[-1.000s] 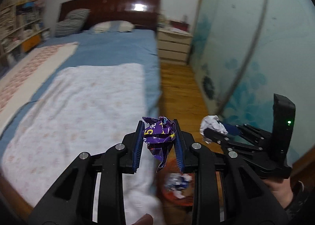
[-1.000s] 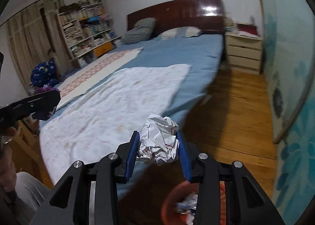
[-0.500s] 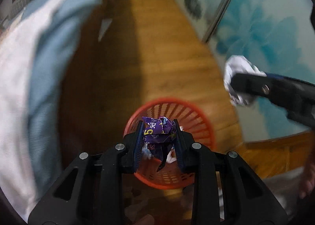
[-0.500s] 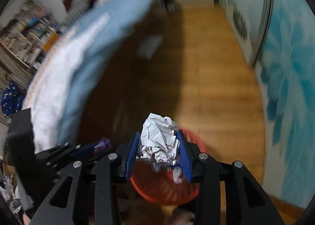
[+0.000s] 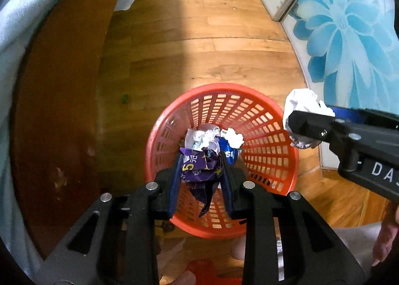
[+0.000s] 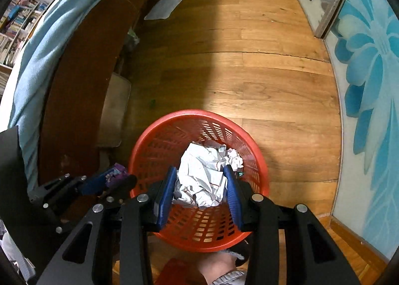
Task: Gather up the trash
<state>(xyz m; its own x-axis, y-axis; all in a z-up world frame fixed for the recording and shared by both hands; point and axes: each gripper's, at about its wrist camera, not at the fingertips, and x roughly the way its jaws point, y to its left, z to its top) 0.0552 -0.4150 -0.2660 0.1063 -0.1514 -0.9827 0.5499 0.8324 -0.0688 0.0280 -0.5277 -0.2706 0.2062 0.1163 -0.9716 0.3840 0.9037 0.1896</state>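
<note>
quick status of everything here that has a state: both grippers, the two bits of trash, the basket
left gripper: shut on the purple wrapper, above the basket
right gripper: shut on the white paper ball, above the basket
purple wrapper: crumpled, held, not yet dropped
white paper ball: crumpled, held, not yet dropped
red basket: upright on the wooden floor, open top, some crumpled trash already at the bottom
</note>
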